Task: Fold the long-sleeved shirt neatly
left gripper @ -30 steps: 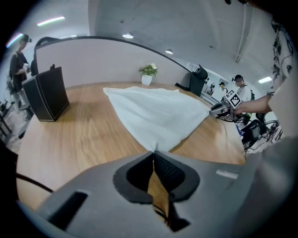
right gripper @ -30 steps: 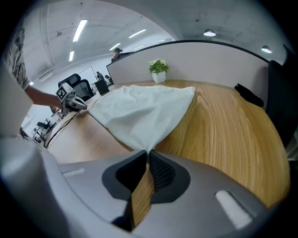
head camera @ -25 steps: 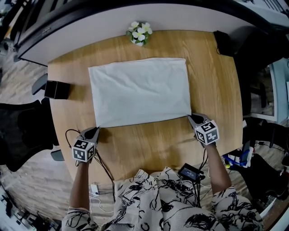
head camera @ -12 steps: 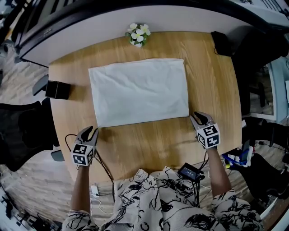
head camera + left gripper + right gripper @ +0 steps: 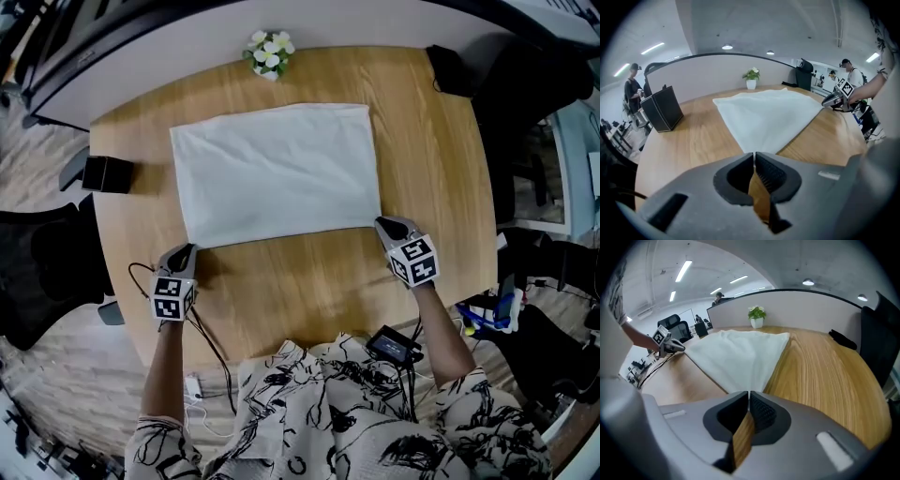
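Shirt (image 5: 277,173) lies flat as a folded rectangle mid table (image 5: 431,169), plant (image 5: 267,53) just past its far edge. Left gripper (image 5: 187,250) is at the shirt's near left corner, jaws together. Right gripper (image 5: 382,223) is at the near right corner, jaws closing, almost together. Can't tell whether either has pinched the cloth.

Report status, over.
Left gripper shut, right gripper closing, tips at near corners, grip unconfirmed. White long-sleeved shirt folded rectangular, flat on wooden table. Small flower pot beyond, not touching.
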